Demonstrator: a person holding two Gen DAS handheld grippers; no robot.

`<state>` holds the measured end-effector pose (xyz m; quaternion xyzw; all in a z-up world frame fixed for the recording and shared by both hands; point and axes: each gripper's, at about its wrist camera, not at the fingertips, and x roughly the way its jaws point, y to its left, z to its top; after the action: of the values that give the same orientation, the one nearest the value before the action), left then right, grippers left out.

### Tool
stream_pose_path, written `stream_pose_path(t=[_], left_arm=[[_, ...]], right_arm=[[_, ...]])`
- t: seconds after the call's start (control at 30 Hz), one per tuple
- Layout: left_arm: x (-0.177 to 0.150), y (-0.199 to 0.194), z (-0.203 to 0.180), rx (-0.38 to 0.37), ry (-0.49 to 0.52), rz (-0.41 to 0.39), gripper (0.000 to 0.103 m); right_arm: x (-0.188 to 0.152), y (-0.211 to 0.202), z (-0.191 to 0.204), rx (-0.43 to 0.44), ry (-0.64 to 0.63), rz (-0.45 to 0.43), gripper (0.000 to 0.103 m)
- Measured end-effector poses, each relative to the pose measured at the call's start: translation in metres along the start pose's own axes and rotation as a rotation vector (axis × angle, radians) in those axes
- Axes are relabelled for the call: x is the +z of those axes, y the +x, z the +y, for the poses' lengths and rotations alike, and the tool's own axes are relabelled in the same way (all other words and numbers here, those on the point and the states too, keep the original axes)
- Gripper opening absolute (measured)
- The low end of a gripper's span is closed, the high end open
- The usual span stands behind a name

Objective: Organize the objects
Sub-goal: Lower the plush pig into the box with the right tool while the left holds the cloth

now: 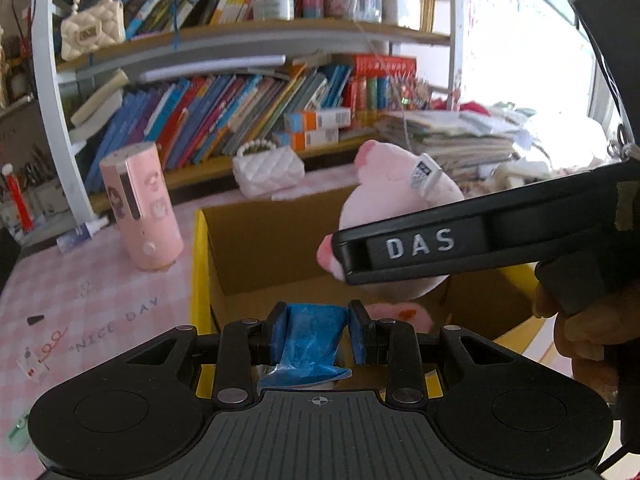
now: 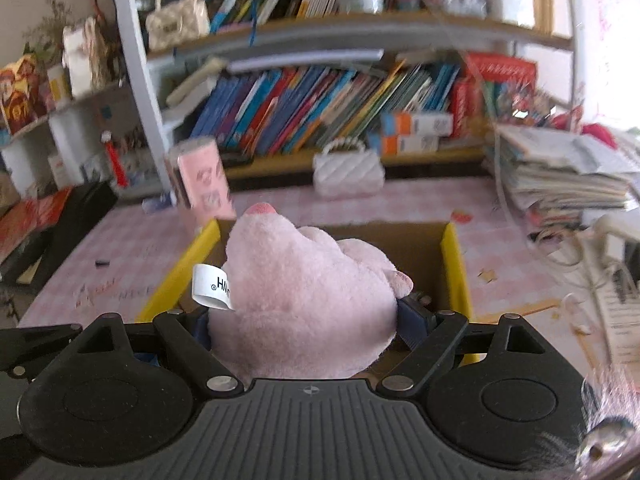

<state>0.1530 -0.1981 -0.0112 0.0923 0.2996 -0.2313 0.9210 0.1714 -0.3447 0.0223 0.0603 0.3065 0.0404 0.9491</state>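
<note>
Left gripper [image 1: 318, 330] is pinching a blue packet [image 1: 310, 340] over the near end of the cardboard box [image 1: 256, 248]; right gripper [image 2: 308, 320] is clamped wide around a pink plush toy [image 2: 308, 292], also above the box, and another pink item [image 1: 400, 314] looks to be lying inside already. We'd lower both well inside the yellow-edged walls before letting go, plush to the far right and packet near, so neither catches a rim. We should keep clear of the pink cylinder [image 1: 140, 212] to the left.
</note>
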Motion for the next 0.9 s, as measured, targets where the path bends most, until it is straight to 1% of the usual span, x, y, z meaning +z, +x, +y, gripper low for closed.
stream_pose_path(t=[0.17,0.3,0.47,0.67,0.73,0.77,0.8,0.87,0.9], left_arm=[[-0.003,0.017,-0.001,0.016,-0.012,0.054,0.030],[-0.003,0.024,0.002,0.021,-0.039,0.076,0.030],[-0.002,0.029,0.001,0.019,-0.044,0.089,0.030],[-0.001,0.031,0.001,0.023,-0.036,0.088,0.032],[-0.001,0.029,-0.001,0.031,-0.021,0.078,0.035],[-0.001,0.027,-0.001,0.035,-0.014,0.072,0.039],[-0.001,0.025,-0.002,0.042,-0.008,0.065,0.048],[-0.001,0.019,-0.003,0.052,0.003,0.044,0.059],[-0.001,0.014,-0.003,0.053,0.010,0.032,0.061]], right_arm=[[-0.001,0.025,0.000,0.037,-0.026,0.085,0.085],[-0.001,0.041,0.000,0.052,-0.043,0.143,0.086],[-0.002,0.055,-0.004,0.046,-0.032,0.208,0.087],[0.003,0.064,-0.008,0.032,-0.001,0.263,0.089],[0.004,0.064,-0.009,0.032,0.009,0.265,0.089],[0.004,0.063,-0.009,0.033,0.008,0.259,0.089],[0.004,0.062,-0.009,0.033,0.003,0.249,0.090],[0.003,0.058,-0.006,0.031,-0.010,0.232,0.091],[0.003,0.057,-0.006,0.026,-0.015,0.221,0.092]])
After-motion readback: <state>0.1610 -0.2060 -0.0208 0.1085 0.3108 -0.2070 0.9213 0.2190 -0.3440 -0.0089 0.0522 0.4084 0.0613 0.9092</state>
